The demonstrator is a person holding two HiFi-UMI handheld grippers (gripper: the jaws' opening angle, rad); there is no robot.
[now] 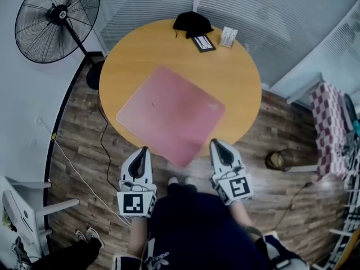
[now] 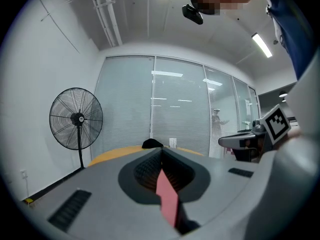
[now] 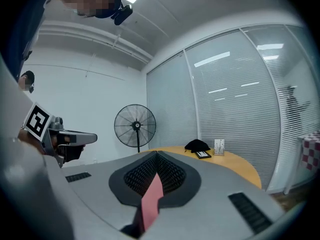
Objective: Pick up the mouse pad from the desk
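Nearest the person, the left gripper (image 1: 144, 149) and right gripper (image 1: 216, 142) are both clenched shut, just short of the desk (image 1: 236, 77), where the pink mouse pad (image 1: 169, 114) lies flat; it is probably light, thin and floppy, and its overhanging near corner (image 1: 185, 158) looks easiest to pinch.

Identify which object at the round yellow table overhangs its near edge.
The pink square mouse pad; the black cloth, dark flat rectangle and white stand sit far back.

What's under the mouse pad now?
The yellow table shows around the mouse pad, whose near corner juts past the rim over the wood floor. Left claw and right claw are shut on it. Whatever lies beneath is covered.
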